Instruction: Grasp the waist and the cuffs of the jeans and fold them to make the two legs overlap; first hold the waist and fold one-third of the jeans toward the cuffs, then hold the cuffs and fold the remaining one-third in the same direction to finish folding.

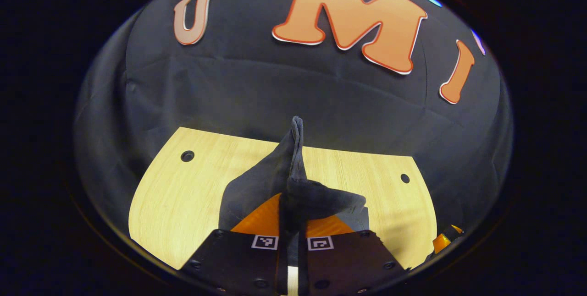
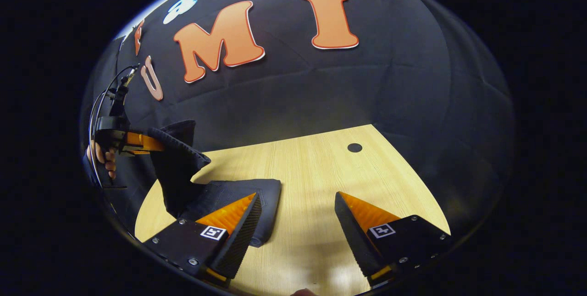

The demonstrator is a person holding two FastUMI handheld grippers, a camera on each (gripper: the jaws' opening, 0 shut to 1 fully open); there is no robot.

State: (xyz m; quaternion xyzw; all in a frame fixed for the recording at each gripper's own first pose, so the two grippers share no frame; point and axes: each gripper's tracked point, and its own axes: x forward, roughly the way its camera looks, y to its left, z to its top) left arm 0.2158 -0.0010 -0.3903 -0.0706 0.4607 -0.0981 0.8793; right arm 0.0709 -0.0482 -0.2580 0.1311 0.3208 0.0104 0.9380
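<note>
The left tool (image 1: 289,222) pinches a thick fold of the dark jeans (image 2: 220,195) above the desk (image 2: 312,172), the right tool (image 2: 298,222) gapes wide beside them; soft, heavy denim sags, so grip seamed edges.

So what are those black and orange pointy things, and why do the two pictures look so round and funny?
Those are grippers, tools with two fingers that pinch. A person holds one in each hand, and each has a small wide-eyed camera on it, which bends the picture round. The left gripper view looks along the left gripper: its fingers are pinched shut on dark jeans, lifting part of them above the wooden table. The right gripper view looks along the right gripper: its fingers stand wide apart, holding nothing, above the table. Off to its left you see the other gripper in a hand, with the jeans hanging down onto the table.
</note>
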